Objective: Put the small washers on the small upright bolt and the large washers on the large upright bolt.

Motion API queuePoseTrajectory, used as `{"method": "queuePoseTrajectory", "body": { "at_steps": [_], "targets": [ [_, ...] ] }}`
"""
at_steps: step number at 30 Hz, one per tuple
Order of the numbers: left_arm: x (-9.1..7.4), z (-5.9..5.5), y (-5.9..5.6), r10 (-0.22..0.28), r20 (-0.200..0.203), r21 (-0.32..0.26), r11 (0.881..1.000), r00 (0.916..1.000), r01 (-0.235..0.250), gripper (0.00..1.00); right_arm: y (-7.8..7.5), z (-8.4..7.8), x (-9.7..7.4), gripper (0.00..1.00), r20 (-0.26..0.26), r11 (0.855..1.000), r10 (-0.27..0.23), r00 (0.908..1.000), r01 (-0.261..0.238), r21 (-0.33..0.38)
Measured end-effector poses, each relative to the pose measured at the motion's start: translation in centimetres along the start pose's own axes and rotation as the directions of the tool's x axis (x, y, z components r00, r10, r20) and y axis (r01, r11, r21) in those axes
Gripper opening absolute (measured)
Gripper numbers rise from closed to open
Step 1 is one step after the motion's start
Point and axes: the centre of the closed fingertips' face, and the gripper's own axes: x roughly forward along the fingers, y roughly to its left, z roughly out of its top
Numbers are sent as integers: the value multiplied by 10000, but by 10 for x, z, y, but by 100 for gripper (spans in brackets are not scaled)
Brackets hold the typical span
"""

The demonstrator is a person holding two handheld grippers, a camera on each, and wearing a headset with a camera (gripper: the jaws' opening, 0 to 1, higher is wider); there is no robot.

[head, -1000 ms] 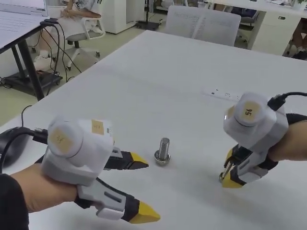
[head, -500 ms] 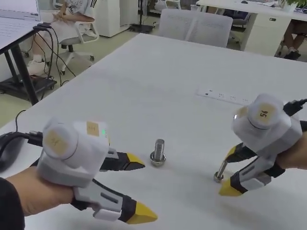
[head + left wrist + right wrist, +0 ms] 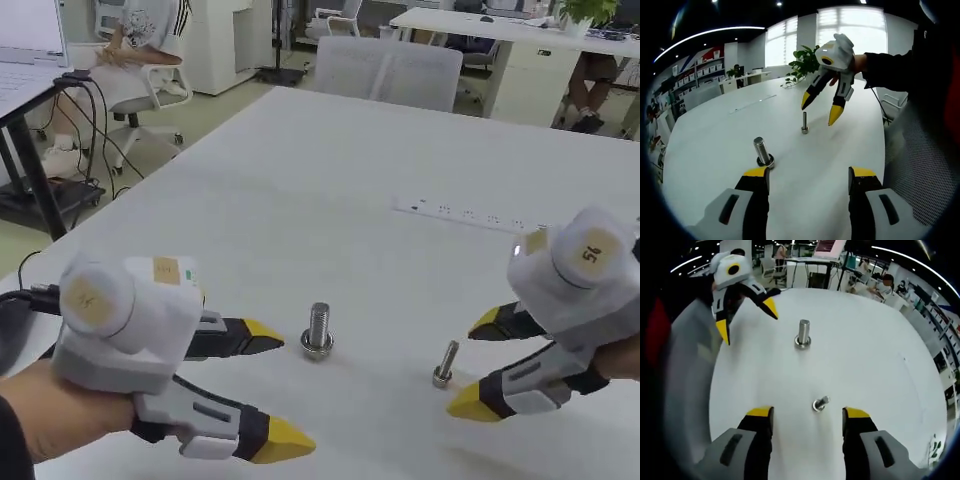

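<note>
Right hand-held gripper [image 3: 468, 365]: jaws spread, empty, tips just beside small upright bolt [image 3: 445, 363]. Left hand-held gripper [image 3: 288, 390]: spread, empty, near large upright bolt [image 3: 318, 330], washers [image 3: 317, 350] at its base. Both bolts on bench [image 3: 350, 200]. Stacking looks finished. Lift right gripper straight clear, avoid nudging slim bolt.

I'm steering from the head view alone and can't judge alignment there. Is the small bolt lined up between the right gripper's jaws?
Observer: Yes. In the right gripper view the small bolt stands midway between the open jaws of the right gripper, just past their tips and untouched.
Operator: And the large bolt against the left gripper?
Observer: Off centre. In the left gripper view the large bolt stands just ahead of one jaw tip of the left gripper, the one on that view's left, not in the open gap.
</note>
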Motion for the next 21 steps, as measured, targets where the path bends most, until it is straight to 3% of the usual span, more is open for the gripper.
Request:
{"method": "queuePoseTrajectory", "body": {
  "at_steps": [7,12,21],
  "targets": [
    [-8,12,2,203,168,70,9998,9997,-204,64,4,6,-21,59,855,9985,-416,9955,383,399],
    [-13,21,2,337,285,-2,9994,9990,-337,66,11,10,-39,61,1545,9953,-801,9847,707,654],
    [-23,29,-4,573,484,-62,9983,9972,-571,70,24,3,-49,64,2178,9876,-1337,9668,1117,1105]
  ]
}}
